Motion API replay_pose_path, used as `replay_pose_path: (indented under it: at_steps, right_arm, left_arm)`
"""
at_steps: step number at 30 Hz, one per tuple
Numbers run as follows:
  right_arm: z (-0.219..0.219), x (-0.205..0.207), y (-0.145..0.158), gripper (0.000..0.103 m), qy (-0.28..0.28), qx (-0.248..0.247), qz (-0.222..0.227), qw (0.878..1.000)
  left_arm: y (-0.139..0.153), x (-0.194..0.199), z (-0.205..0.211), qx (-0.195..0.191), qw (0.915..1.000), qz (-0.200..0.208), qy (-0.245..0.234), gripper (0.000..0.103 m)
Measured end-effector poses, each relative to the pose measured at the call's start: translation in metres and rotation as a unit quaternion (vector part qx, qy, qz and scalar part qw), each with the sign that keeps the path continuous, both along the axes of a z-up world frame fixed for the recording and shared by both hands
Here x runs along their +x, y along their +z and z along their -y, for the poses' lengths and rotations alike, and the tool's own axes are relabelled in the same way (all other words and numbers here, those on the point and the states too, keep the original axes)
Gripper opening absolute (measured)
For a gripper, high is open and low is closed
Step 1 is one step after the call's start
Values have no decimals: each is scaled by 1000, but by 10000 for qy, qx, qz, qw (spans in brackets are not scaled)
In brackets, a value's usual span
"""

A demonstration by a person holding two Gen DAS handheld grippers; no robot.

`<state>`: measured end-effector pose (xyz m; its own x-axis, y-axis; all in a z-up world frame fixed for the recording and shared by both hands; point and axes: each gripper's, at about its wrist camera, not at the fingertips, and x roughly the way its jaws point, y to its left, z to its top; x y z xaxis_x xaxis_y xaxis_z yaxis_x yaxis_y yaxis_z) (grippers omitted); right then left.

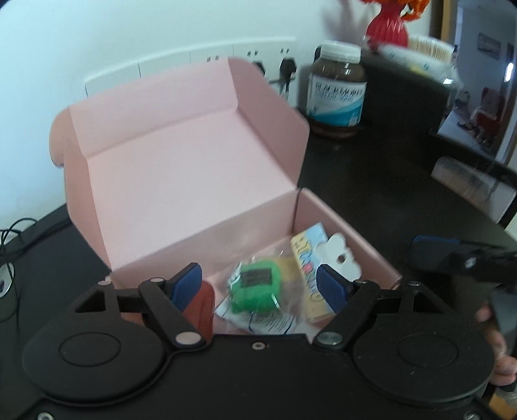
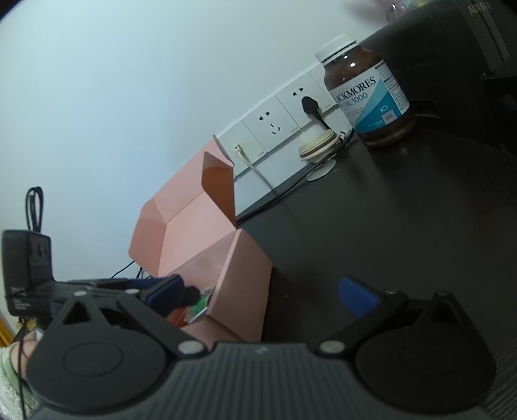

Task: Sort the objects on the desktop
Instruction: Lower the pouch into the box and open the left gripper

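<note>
An open pink cardboard box stands on the dark table with its lid tilted back. Inside lie a green block in a clear bag, a yellow and blue card packet, a white tag and a red-brown item. My left gripper hangs open over the box, the green block below and between its blue pads, untouched. My right gripper is open and straddles the box's near end wall, one finger over the inside and one outside; its blue pad shows beside the box.
A brown supplement bottle with a white cap stands at the back by the wall sockets. Cream round lids and a plugged cable lie near them. A red vase, a clear toothed strip and cables are around.
</note>
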<state>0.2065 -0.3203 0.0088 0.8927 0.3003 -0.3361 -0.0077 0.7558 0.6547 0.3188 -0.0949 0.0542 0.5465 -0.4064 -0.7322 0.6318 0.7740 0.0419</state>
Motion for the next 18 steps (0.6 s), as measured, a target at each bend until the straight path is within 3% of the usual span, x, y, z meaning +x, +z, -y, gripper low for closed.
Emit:
replay_pose_path:
  at_steps: [5, 9, 18]
  right_arm:
    - [0, 0, 0, 102, 0, -6, 0, 10000]
    - [1, 1, -1, 102, -2, 37, -13, 10000]
    - [2, 2, -2, 102, 10, 70, -40, 10000]
  left_arm:
    - [-13, 1, 12, 276, 9996, 26, 61, 81]
    - [-17, 7, 10, 139, 9995, -188, 193, 82]
    - [-15, 2, 7, 104, 9997, 40, 202, 87]
